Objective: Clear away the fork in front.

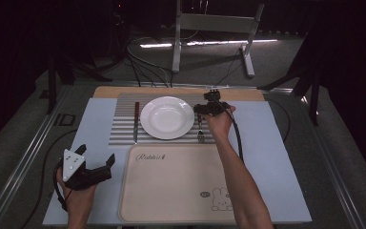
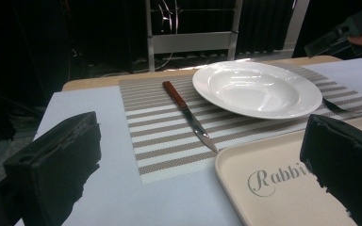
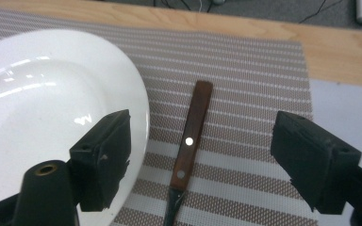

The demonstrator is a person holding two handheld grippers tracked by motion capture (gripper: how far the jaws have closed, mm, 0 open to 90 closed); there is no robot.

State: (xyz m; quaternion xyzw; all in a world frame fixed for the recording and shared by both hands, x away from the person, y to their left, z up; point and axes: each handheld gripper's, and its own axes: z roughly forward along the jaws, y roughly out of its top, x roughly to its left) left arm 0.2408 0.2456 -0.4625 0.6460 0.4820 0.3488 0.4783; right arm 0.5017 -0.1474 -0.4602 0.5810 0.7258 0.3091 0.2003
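The right gripper (image 1: 211,101) hangs over a fork with a dark wooden handle (image 3: 190,136) studded with metal rivets (its tines lie toward the tray). Its black, rough-edged jaws stand wide on either side of the handle, apart from it and gripping nothing. The fork lies on a ribbed grey-and-white striped woven placemat (image 3: 245,70), just beside the rim of a glossy round white ceramic plate (image 3: 37,108). Bare mat lies open right of the handle. The left gripper (image 1: 95,164) rests near the smooth beige tray (image 1: 171,191), jaws apart and empty.
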